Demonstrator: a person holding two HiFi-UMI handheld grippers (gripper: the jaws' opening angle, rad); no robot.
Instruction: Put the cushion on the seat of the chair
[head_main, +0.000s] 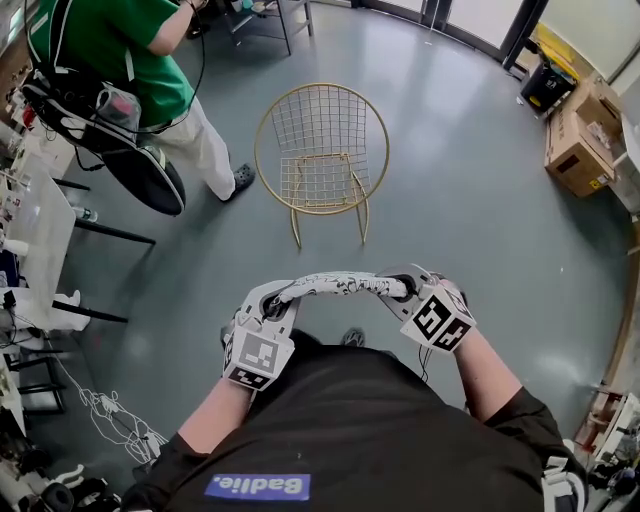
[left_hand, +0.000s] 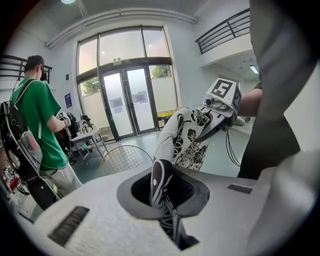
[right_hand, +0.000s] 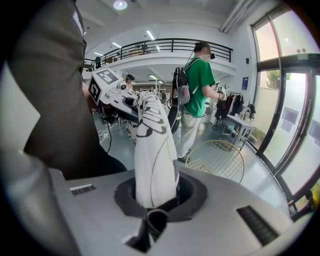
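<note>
A white cushion (head_main: 335, 285) with a black floral print hangs stretched between my two grippers, close to my body. My left gripper (head_main: 275, 305) is shut on its left edge and my right gripper (head_main: 405, 288) on its right edge. In the left gripper view the cushion (left_hand: 187, 135) runs from the jaws up to the right gripper. In the right gripper view the cushion (right_hand: 155, 160) rises from the shut jaws toward the left gripper. The gold wire chair (head_main: 320, 150) stands on the grey floor ahead of me with nothing on its seat, and also shows as the chair (left_hand: 125, 157) and the chair (right_hand: 217, 157).
A person in a green shirt (head_main: 130, 60) with a backpack stands left of the chair. A white table (head_main: 40, 230) and loose cables (head_main: 110, 415) line the left side. Cardboard boxes (head_main: 580, 140) sit at the far right. Glass doors (left_hand: 127, 102) lie beyond the chair.
</note>
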